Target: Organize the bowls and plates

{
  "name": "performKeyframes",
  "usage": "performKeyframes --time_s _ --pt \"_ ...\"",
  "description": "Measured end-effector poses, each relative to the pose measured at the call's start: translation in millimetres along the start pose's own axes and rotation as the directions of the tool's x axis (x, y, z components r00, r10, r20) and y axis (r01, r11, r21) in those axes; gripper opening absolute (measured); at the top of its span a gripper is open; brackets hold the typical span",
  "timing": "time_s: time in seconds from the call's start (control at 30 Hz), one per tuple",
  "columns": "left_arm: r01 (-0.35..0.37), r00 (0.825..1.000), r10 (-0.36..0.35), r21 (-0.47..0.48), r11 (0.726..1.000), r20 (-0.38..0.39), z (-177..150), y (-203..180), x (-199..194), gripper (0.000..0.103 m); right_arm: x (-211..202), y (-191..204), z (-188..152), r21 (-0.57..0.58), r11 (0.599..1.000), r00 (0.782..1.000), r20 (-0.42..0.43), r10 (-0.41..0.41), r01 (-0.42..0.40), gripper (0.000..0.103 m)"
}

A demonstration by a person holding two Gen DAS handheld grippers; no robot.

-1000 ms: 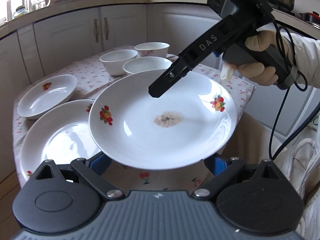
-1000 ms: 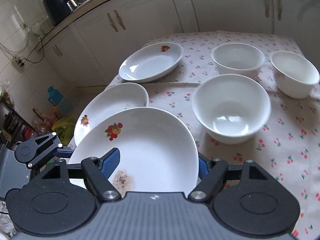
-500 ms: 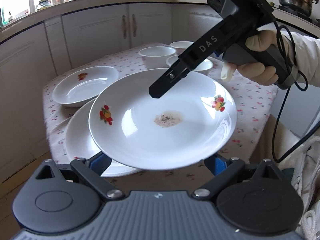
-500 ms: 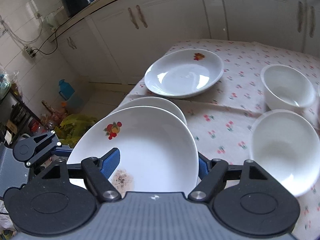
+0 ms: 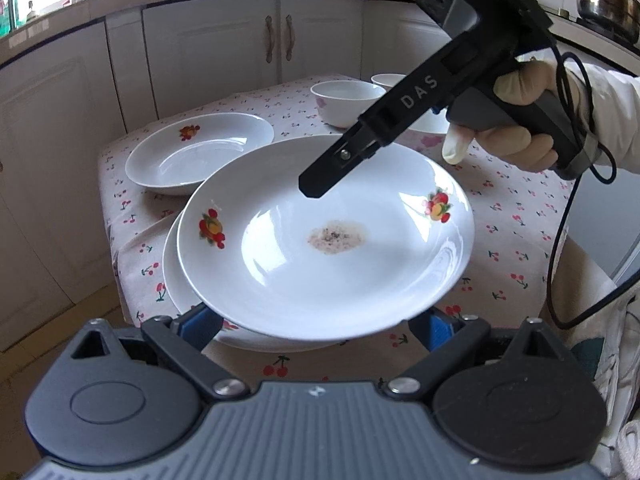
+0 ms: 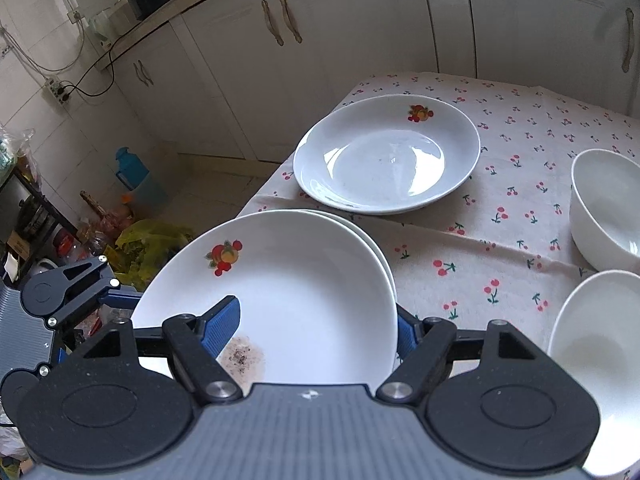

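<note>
A: Where is the dirty plate at this entry?

B: Held in the air over the near corner of the table, directly above a second plate that lies on the cherry-print cloth. A brownish speckled smear sits at its centre.

A: Left gripper?

B: Jaws spread wide, one blue pad at each side under the plate's near rim. Whether the pads press the rim, cannot tell.

A: Right gripper?

B: Comes in from the opposite side. Its left blue pad lies over the plate's inner surface beside the smear; the other pad is outside the rim. Jaws partly apart, rim between them; firm clamp cannot be confirmed.

A: Other dishes?

B: A third plate rests further back on the table, apart from the stack. Two bowls stand to its right.
</note>
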State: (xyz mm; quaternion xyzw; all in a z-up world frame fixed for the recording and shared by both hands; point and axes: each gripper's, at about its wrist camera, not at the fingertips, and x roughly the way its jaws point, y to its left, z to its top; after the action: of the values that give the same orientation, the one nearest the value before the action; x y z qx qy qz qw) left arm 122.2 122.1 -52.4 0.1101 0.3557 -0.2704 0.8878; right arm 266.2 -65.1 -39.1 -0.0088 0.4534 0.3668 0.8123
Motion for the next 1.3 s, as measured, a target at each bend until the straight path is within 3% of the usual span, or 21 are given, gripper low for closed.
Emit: performKeyframes --time_s 0.6,0.93,1.3 --pt "0.041 0.999 -0.042 -0.007 0.999 -0.034 3.4 5.5 2.4 0.098 2.8 3.1 6.0 0.003 1.000 0.999 -0.017 -0.029 0.029 0.082" --pt "-0.012 0.998 0.011 -0.016 1.000 -0.062 1.9 9.4 -2.2 0.098 25.7 14.1 14.5 -0.062 0.997 0.997 -0.060 -0.056 0.052 0.082" --pt "0.004 0.997 -0.009 -0.065 0.998 -0.078 0.7 20.4 0.6 0.099 35.9 14.1 15.7 -0.054 0.998 0.997 -0.071 -0.022 0.018 0.086"
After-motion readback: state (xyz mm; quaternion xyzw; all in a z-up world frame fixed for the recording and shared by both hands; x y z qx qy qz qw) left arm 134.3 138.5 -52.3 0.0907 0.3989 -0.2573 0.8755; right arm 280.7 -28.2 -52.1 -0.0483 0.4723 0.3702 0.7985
